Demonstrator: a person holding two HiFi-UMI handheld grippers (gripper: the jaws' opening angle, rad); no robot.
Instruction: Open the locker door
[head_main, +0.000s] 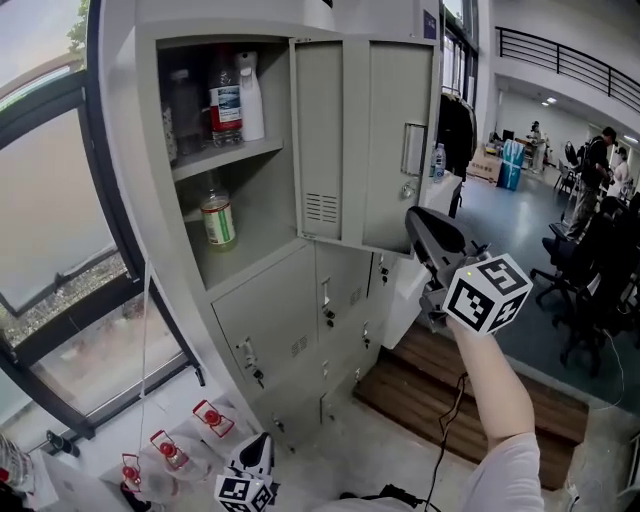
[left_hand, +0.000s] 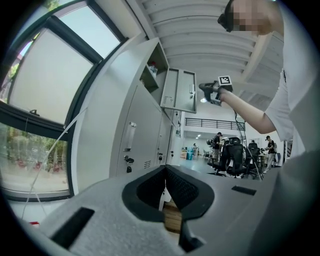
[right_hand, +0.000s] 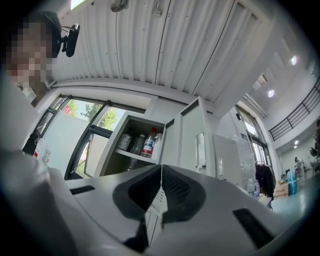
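Observation:
The grey locker cabinet (head_main: 280, 300) has its top locker door (head_main: 365, 140) swung open to the right, with the handle (head_main: 413, 148) on its outer face. Inside, bottles (head_main: 226, 100) stand on the upper shelf and a jar (head_main: 217, 220) on the lower one. My right gripper (head_main: 412, 214) is raised in front of the door's lower right corner, shut and holding nothing. From the right gripper view, the jaws (right_hand: 161, 167) meet and the open door (right_hand: 192, 135) is a short way ahead, apart from them. My left gripper (head_main: 250, 470) hangs low near the floor, shut (left_hand: 165, 169) and holding nothing.
The lower locker doors (head_main: 265, 330) are closed, with keys in their locks. A large window (head_main: 60, 200) fills the left side. Bottles with red caps (head_main: 170, 450) stand on the floor beside the cabinet. A wooden platform (head_main: 450, 390) and office chairs (head_main: 590, 280) lie to the right.

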